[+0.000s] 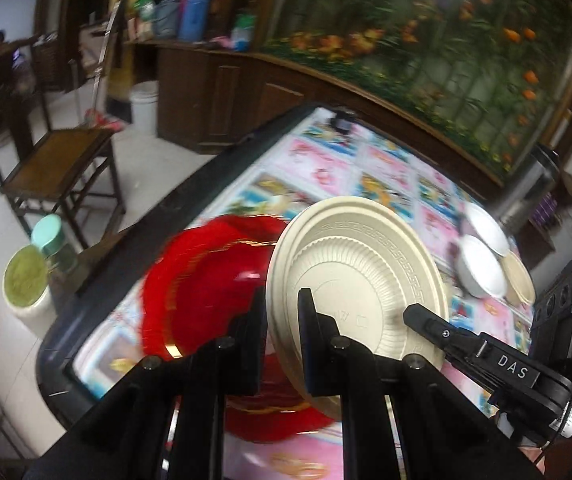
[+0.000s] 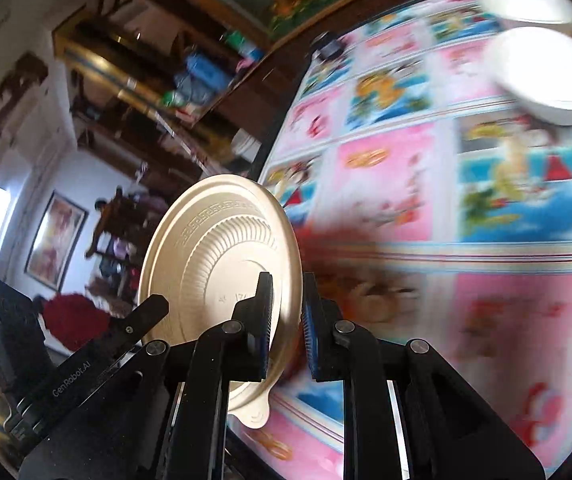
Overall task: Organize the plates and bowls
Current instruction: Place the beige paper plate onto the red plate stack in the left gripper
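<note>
Left tool (image 1: 282, 336) closed on the rim of a beige disposable plate (image 1: 359, 276) — plate held on edge, underside with ribbed ring and key-pattern border facing the right side of the left wrist view. Fingers clamped with only the plate's thickness between them.

Right tool (image 2: 286, 320) likewise straddling a beige plate (image 2: 214, 264) on edge; left finger pad pressed flat against the plate's underside, right pad standing slightly off the rim, so a narrow gap visible on that side. Grip apparently closed on the rim, though contact of the right pad cannot be confirmed. Whether both views show one and the same plate cannot be told for certain; right tool's black body seen just beside the plate in the left wrist view.

Red plates (image 1: 210, 280) lying on the desk directly behind and left of the beige plate, heavily blurred. Two white bowls (image 1: 481, 256) on the desk to the right of the beige plate, well apart from it, touching each other; another beige plate (image 1: 519, 280) partly under them.

Desk (image 1: 134, 240) dark-rimmed, covered with a pink and blue cartoon-print cloth (image 1: 325, 168). Wooden chair (image 1: 58, 168) on the floor left of the desk — two lidded jars (image 1: 42, 264) beside it.
</note>
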The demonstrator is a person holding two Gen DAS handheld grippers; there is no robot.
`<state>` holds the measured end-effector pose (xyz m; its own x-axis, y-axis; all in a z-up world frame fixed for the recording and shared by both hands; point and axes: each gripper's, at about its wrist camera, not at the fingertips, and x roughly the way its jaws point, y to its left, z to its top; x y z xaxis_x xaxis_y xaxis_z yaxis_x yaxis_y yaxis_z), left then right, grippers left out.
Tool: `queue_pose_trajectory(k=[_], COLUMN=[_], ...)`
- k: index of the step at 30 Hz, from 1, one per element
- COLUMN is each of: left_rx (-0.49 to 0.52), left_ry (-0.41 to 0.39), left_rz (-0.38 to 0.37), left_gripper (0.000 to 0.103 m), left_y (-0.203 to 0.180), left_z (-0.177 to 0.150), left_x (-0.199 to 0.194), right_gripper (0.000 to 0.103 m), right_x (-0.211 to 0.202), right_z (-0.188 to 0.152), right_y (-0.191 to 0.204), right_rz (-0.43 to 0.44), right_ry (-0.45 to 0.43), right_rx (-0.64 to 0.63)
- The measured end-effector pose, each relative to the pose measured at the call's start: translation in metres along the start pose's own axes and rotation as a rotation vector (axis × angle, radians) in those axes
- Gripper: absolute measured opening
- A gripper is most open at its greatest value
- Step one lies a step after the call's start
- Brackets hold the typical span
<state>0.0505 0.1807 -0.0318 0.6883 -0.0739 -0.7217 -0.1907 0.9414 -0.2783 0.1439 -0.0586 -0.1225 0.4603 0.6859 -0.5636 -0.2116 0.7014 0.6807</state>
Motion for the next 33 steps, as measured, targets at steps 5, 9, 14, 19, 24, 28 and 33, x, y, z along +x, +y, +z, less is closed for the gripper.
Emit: queue_pose_trajectory(k=[5, 9, 14, 19, 24, 28, 33], left_rx=[-0.046, -0.059, -0.056, -0.035, -0.021, -0.001, 0.032], left_ry=[0.025, 0.044, 0.067, 0.077, 0.080, 0.087, 0.080], left_rz=[0.023, 0.031, 0.044, 0.064, 0.095, 0.124, 0.151], left_gripper=[0.013, 0.013, 0.013, 0.013, 0.014, 0.019, 0.021], left_y=[0.028, 0.038, 0.049, 0.052, 0.054, 0.055, 0.050], left_z=[-0.001, -0.002, -0.007, -0.010, -0.010, -0.011, -0.010], left_x=[0.012, 0.020, 0.026, 0.030, 0.030, 0.031, 0.028], right_gripper=[0.016, 0.016, 0.016, 0.016, 0.016, 0.016, 0.025], right_x=[0.040, 0.060, 0.072, 0.075, 0.077, 0.080, 0.077], right_z=[-0.003, -0.005, -0.011, -0.014, -0.017, -0.026, -0.031], right_y=[0.017, 0.021, 0.027, 0.030, 0.038, 0.053, 0.061], right_rz=[-0.007, -0.022, -0.046, -0.072, -0.101, -0.172, -0.232], right_ry=[0.057, 0.085, 0.090, 0.078, 0.073, 0.063, 0.035], right_rx=[-0.016, -0.025, -0.036, -0.063, -0.114, -0.212, -0.286])
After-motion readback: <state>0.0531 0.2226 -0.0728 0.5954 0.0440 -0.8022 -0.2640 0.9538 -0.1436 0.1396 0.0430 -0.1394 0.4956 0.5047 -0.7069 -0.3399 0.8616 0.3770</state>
